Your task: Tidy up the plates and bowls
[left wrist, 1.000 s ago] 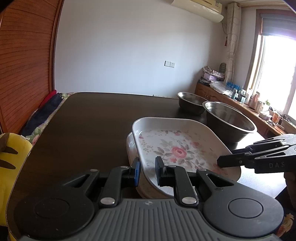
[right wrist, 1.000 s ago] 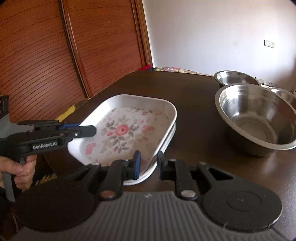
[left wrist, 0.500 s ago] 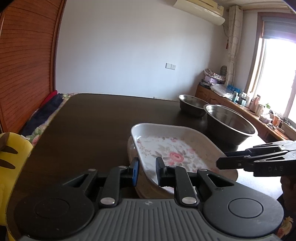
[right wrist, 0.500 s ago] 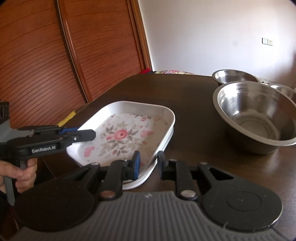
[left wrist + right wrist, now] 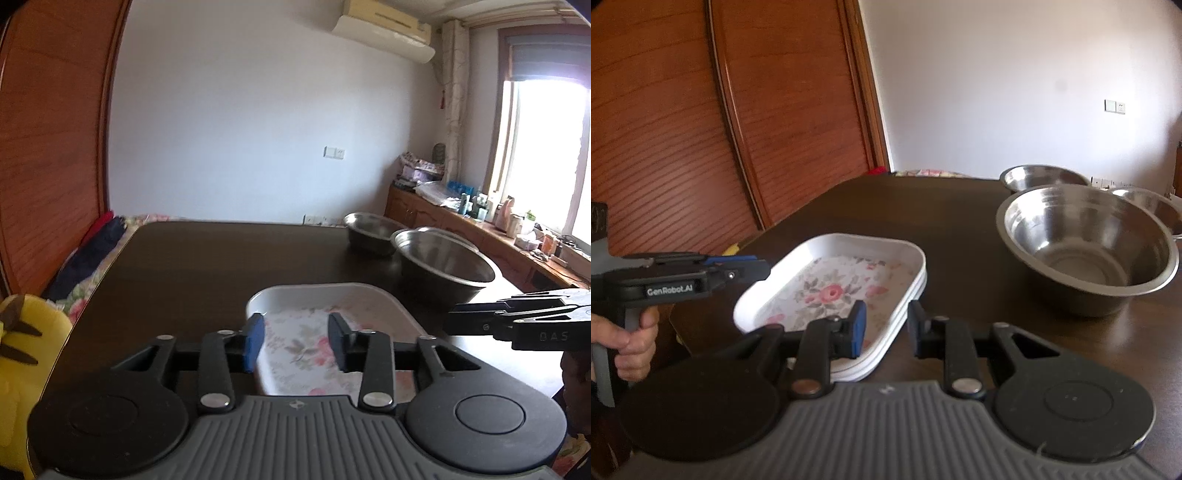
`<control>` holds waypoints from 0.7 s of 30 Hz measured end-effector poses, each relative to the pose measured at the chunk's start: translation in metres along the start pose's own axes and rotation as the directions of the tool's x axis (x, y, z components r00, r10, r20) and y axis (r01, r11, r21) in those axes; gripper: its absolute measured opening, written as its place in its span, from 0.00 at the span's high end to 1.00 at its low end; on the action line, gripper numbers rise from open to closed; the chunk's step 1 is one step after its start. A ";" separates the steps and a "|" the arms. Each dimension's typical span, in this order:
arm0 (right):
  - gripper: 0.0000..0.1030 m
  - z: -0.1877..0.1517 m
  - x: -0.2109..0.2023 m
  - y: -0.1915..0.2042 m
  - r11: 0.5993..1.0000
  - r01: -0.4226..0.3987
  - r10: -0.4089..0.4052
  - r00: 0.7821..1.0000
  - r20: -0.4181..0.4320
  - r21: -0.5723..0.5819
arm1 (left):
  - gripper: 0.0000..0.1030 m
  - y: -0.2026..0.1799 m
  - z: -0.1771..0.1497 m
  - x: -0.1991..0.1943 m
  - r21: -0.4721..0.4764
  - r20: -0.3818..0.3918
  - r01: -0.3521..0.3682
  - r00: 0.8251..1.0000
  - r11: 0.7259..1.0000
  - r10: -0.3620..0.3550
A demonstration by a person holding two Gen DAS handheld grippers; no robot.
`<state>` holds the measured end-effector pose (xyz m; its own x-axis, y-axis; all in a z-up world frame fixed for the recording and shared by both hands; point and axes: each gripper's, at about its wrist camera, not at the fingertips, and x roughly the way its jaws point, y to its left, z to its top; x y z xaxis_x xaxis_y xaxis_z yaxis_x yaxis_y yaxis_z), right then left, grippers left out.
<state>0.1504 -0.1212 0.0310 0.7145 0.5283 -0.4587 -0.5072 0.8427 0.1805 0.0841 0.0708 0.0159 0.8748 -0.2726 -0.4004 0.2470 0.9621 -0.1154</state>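
Where nested flat on a matching one, find the white rectangular floral-printed tray (image 5: 831, 291) at 6 o'clock on the dark brown wooden table (image 5: 923, 206), with the large round stainless-steel bowl (image 5: 1089, 251) at its 3 o'clock and a smaller steel bowl (image 5: 1045, 175) beyond at 1 o'clock. At its 9 o'clock side, see the left gripper (image 5: 295, 343) with jaws just swung apart, pads clear of the tray between them. At its 5 o'clock corner, note the right gripper (image 5: 884, 326) set narrowly astride the rim; cannot tell whether the pads press.
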 end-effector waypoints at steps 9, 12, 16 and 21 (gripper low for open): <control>0.73 -0.003 -0.032 -0.016 0.999 0.045 -0.046 0.994 0.096 0.019 | 0.17 -0.040 0.006 -0.002 0.077 0.059 0.030 0.998 0.997 -0.034; 0.72 -0.006 -0.044 -0.024 0.998 0.064 -0.066 0.990 0.123 0.021 | 0.16 -0.053 0.004 0.001 0.099 0.073 0.024 0.997 0.995 -0.031; 0.72 -0.011 -0.059 -0.037 0.995 0.079 -0.087 0.984 0.153 0.056 | 0.15 -0.066 0.003 0.007 0.111 0.071 0.039 0.996 0.993 -0.047; 0.72 -0.017 -0.074 -0.047 0.992 0.109 -0.118 0.978 0.175 0.059 | 0.13 -0.080 0.002 0.015 0.120 0.064 0.065 0.995 0.991 -0.073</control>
<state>0.1133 -0.2018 0.0412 0.8425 0.4349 -0.3179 -0.3967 0.9001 0.1802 0.0780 -0.0100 0.0213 0.8791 -0.3418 -0.3320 0.3519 0.9355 -0.0315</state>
